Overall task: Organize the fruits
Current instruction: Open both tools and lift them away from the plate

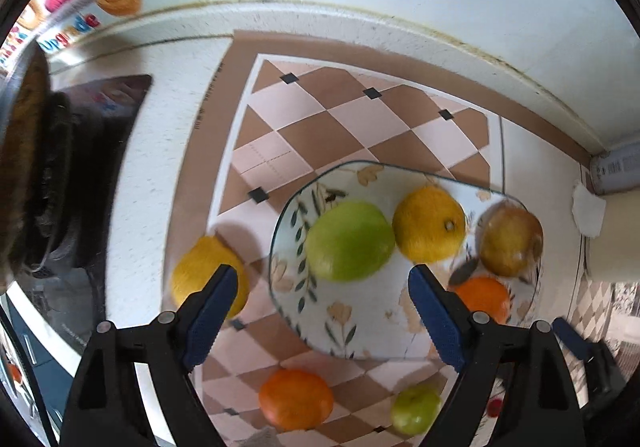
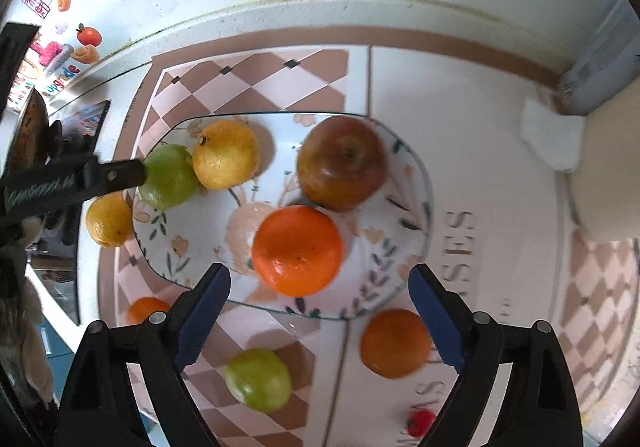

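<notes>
- The left gripper (image 1: 322, 281) has two black plastic arms, ribbed and triangular in section, each tipped with a dark blue finger pad (image 1: 212, 311) of fine ridged texture.
- Round silver pins sit at the joints of both arms, two on each side.
- The right gripper (image 2: 320, 281) is of identical build: black angular arms, blue ridged pads (image 2: 434, 313), silver pivot pins.
- In the right wrist view, the left gripper's black body (image 2: 60, 183) crosses the frame's left edge, bearing faint, illegible white lettering and one small round fastener.
</notes>
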Available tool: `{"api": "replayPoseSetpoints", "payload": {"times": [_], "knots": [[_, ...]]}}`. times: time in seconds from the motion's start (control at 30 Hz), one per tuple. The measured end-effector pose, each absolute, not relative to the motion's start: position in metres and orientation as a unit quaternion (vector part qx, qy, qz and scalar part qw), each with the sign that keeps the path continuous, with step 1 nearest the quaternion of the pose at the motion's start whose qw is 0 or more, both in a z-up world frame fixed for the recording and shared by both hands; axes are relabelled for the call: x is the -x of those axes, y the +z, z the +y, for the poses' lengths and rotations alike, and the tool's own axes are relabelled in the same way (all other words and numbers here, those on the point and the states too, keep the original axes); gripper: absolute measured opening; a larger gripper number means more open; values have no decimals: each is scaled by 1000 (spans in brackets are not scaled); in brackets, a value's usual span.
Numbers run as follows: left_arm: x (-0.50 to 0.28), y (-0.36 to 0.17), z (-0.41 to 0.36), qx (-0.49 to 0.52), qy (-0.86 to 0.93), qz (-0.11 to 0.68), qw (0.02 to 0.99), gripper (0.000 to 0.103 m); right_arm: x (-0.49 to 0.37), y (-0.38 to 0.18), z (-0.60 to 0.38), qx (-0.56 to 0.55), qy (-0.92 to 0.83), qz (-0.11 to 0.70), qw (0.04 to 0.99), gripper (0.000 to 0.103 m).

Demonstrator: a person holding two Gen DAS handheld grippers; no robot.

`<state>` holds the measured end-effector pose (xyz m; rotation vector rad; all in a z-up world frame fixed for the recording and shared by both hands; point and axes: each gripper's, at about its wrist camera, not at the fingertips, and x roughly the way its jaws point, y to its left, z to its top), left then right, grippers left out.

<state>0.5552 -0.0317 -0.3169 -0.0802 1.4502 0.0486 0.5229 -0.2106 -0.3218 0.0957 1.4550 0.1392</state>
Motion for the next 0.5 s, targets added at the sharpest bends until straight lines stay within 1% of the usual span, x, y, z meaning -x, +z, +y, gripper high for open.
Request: {"api": "replayPoseSetpoints", "payload": {"times": [0.17,0.27,0.5], "knots": [[-529,-283,-34,16,8,639,769,87,-505,-301,-222,-51,46,654,754,93],[-519,-266,-33,7,-1,624,782,87,-491,-285,-226,-56,37,642,764,97],[-477,-223,-29,-7,-20,581,814,87,-458,-234,-232,-66,24,605,793,98]]}}
